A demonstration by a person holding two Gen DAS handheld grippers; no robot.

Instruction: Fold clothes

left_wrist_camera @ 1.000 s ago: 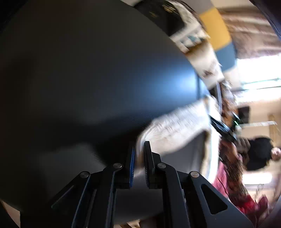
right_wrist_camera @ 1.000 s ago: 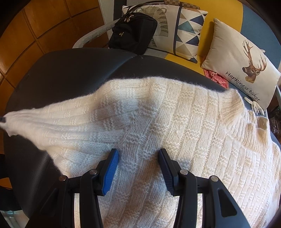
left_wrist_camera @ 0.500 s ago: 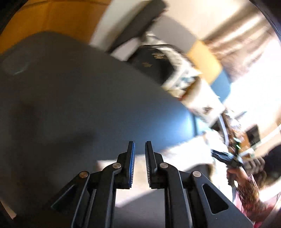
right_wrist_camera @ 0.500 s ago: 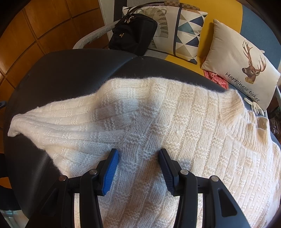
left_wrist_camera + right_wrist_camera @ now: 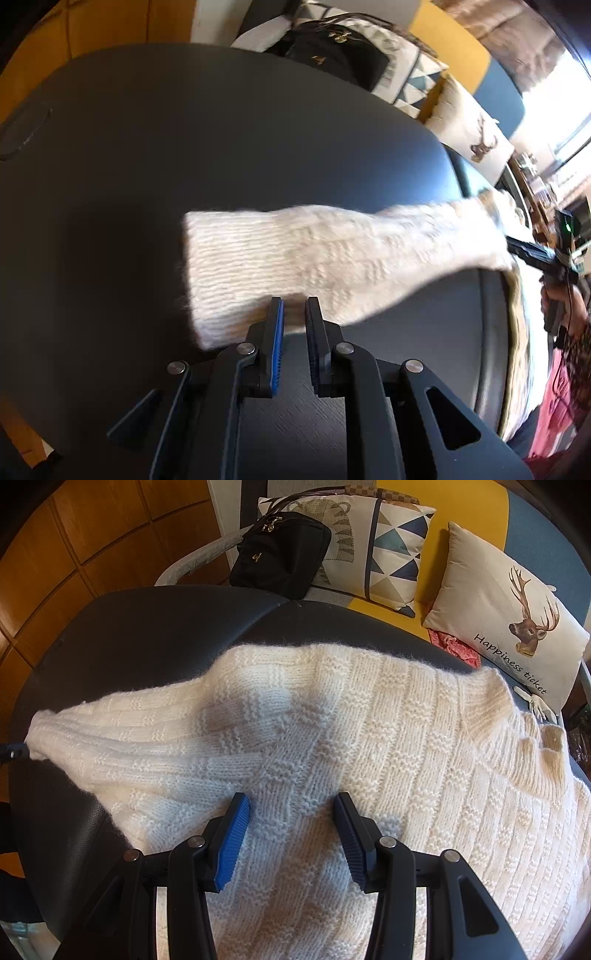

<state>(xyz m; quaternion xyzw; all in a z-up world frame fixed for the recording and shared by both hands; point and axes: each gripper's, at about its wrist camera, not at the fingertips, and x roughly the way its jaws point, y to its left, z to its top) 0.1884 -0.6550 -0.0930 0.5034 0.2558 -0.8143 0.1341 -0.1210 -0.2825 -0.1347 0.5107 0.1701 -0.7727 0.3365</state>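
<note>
Sweater: a cream knitted sweater [image 5: 388, 760] lies spread on the dark tabletop [image 5: 147, 635], its body filling the centre and right of the right wrist view.
Sleeve: one sleeve [image 5: 295, 258] stretches away from the body, flat on the tabletop; in the left wrist view its long axis runs from the cuff at centre left to the shoulder at the right edge.
Key relation: the sleeve lies crosswise just ahead of the left gripper [image 5: 294, 308], its near edge at the fingertips, the cuff end up and left of them.
Nearer hand: the left one by far; the right one is over the body, near where the sleeve joins.
Left gripper: fingers narrow, almost together, with only a slim gap; whether a little knit sits between the tips I cannot tell. It points low across the tabletop towards the sleeve.
Right gripper [image 5: 291, 805]: fingers wide, holding nothing, hanging above the knit and angled downward at it.
Background: a black handbag [image 5: 280, 554] and a deer cushion [image 5: 509, 627] at the top of the frame.
Judgement: the sleeve looks ready to be brought inward over the body.
</note>
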